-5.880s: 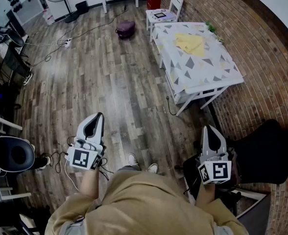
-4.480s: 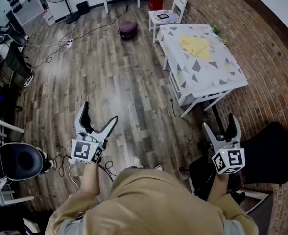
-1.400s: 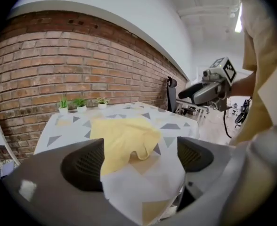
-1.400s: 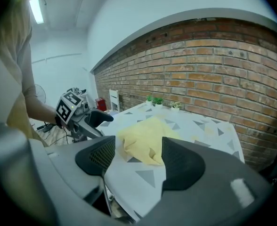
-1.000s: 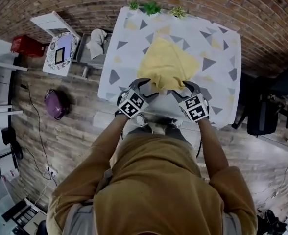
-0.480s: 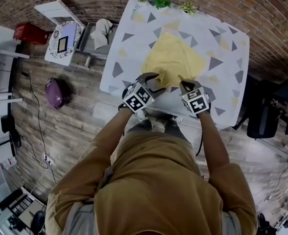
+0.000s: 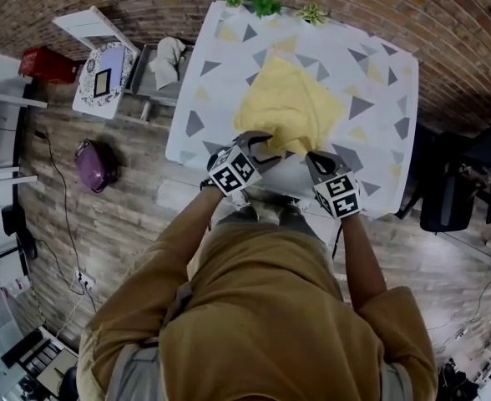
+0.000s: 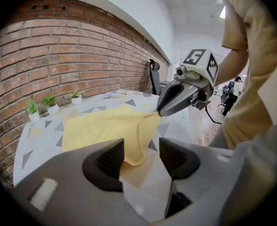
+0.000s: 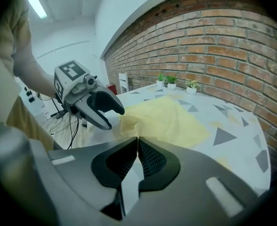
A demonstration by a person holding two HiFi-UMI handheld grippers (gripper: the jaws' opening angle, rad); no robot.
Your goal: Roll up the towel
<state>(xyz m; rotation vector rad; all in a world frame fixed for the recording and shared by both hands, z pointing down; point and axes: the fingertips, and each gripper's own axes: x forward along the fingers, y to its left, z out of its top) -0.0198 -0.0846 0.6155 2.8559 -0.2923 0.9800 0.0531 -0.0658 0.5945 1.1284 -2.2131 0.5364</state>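
Note:
A yellow towel [image 7: 289, 107] lies spread on the table's triangle-patterned cloth [image 7: 379, 82], one corner toward me. My right gripper [image 7: 311, 157] is shut on the towel's near edge and holds it a little above the table; the left gripper view shows its tip [image 8: 161, 111] pinching that edge. In its own view the right gripper [image 9: 138, 142] has its jaws together. My left gripper [image 7: 260, 143] stands beside it at the same edge. Its jaws have just been closing but remain apart. A hanging fold of towel [image 8: 134, 145] shows between them, and the pads do not press on it.
Three small potted plants [image 7: 266, 5] line the table's far edge by the brick wall. A white chair [image 7: 102, 73] and a stand with a grey cloth [image 7: 169, 57] are left of the table. A black chair [image 7: 450, 190] is at the right, a purple bag [image 7: 91, 165] on the floor.
The right gripper's jaws have come together on the towel's near edge and drawn it slightly toward me. The left gripper's jaws have narrowed. Several seconds ago both grippers were far from the table.

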